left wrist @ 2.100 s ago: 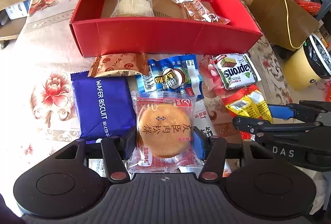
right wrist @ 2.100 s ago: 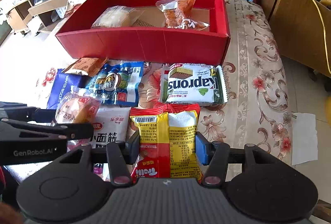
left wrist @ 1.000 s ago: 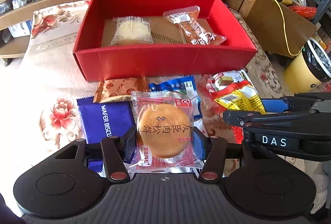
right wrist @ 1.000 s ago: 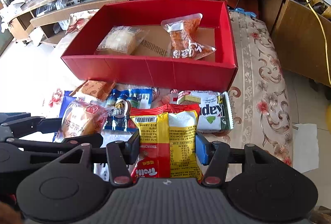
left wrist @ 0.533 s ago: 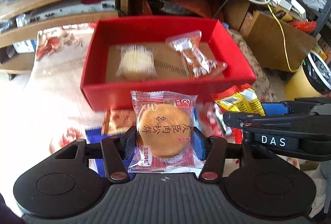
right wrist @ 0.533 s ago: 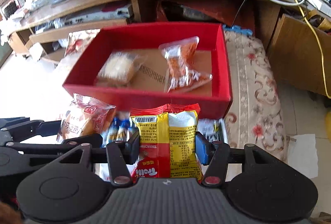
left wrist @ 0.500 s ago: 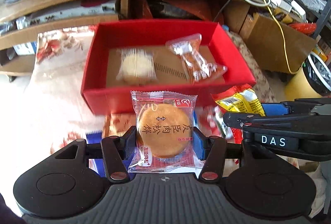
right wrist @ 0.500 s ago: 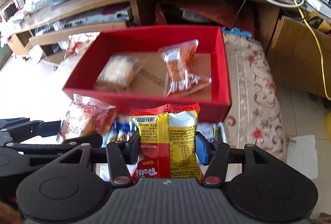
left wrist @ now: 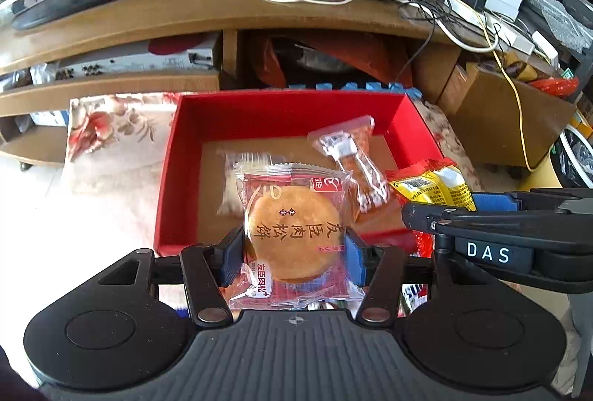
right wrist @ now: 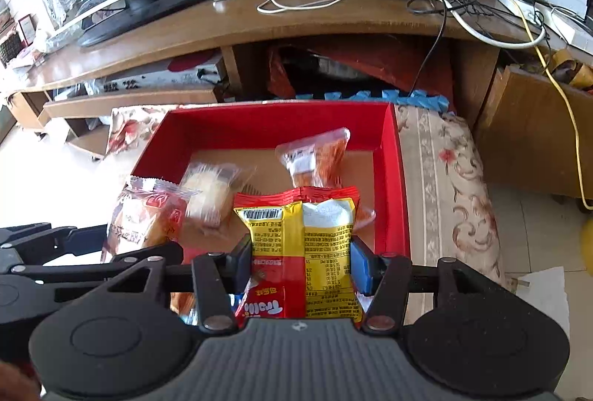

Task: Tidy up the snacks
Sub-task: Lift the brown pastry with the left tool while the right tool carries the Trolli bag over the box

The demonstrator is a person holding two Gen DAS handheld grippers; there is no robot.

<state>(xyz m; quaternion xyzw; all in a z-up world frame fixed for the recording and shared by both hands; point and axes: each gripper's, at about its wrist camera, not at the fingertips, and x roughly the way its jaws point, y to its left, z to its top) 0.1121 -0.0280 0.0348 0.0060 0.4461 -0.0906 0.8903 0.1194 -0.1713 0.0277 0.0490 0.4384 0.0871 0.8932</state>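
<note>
Floral cloth (right wrist: 450, 178) under red box (left wrist: 168, 193) with two wrapped snacks (left wrist: 352, 163); each tool gripping a packet

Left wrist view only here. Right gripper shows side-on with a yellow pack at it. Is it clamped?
Observer: Yes. The right gripper is shut on the yellow-and-red snack bag, pads on both edges.
Operator: What's printed on that bag?
Observer: A barcode near its top, dense text below.
Operator: What's right of the red box?
Observer: Floral cloth, then a white sheet of paper on the floor.
</note>
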